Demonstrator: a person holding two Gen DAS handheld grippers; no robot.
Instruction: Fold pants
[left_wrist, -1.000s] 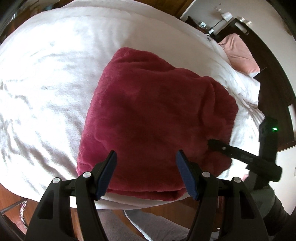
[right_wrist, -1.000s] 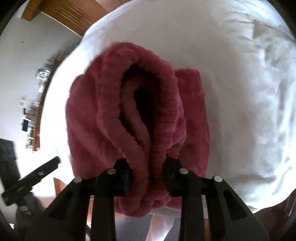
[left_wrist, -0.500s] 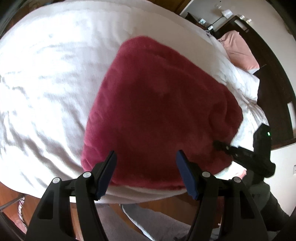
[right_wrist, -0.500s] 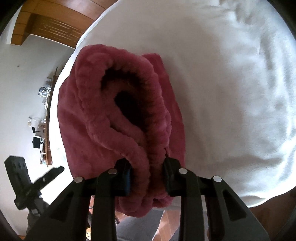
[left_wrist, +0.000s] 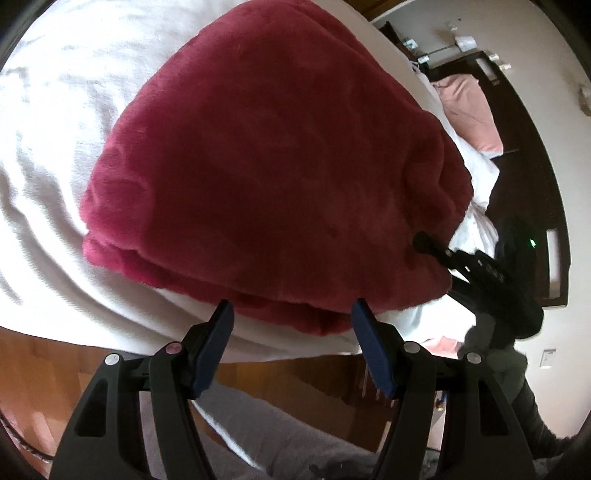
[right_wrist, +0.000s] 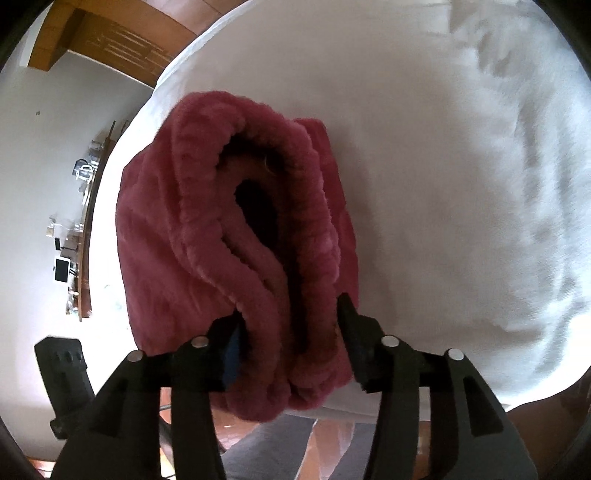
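Pinching the thick waistband end of the pants (right_wrist: 236, 236), the right claw (right_wrist: 288, 325) has both fingers pressed against bunched plush layers, so it is clamped on the fabric; the bundle sits folded on the white bed (right_wrist: 461, 166), just ahead of this claw and hanging slightly past the bed's near edge. Left claw (left_wrist: 291, 325) hangs with jaws wide apart, nothing between them, just short of the near folded edge of the pants (left_wrist: 273, 155). In the left view the right claw (left_wrist: 480, 266) bites the bundle's right end. Main risk, as I judge it: the grip covers only some of the stacked layers, so lower layers could slide out and the fold spill open if the right claw lifts or drags. Plush is slippery and bulky, so a one-sided pull may skew the stack or tip it off the bed edge toward the floor. If the left claw closes too shallow it may catch only the top layer and peel it back. The soft bed may also ruck under a drag.
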